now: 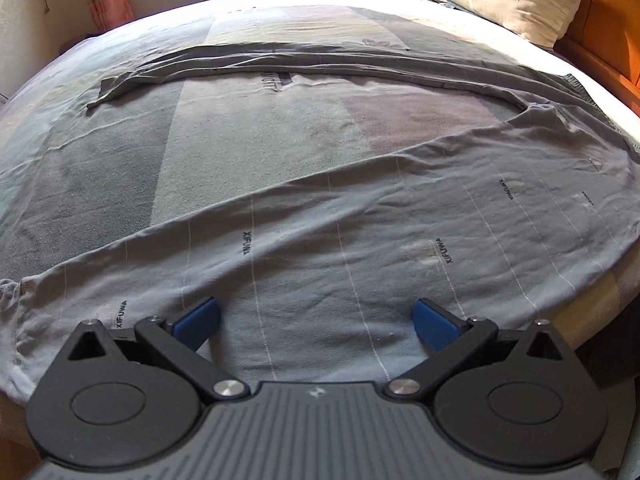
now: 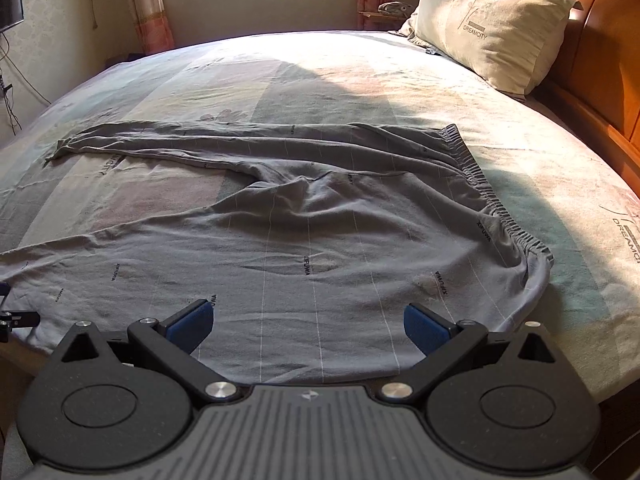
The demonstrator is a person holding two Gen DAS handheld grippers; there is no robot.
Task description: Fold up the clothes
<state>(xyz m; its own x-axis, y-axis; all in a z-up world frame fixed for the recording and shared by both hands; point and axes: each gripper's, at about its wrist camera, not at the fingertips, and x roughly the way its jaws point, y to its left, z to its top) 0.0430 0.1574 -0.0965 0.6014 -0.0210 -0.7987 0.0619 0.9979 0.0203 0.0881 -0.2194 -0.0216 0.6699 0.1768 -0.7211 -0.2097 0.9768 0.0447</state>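
Grey pinstriped trousers (image 2: 320, 236) spread across the bed (image 2: 540, 168), legs splayed; right gripper (image 2: 308, 322) wide open above the near leg.

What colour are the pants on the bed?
Grey pants with thin white stripes, clearest in the right wrist view.

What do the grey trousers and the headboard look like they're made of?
Trousers: thin, soft, matte woven or knit fabric, likely cotton; it wrinkles easily, with a gathered elastic waistband. Headboard: apparently wood with a glossy orange-brown varnish, panelled, catching sunlight.
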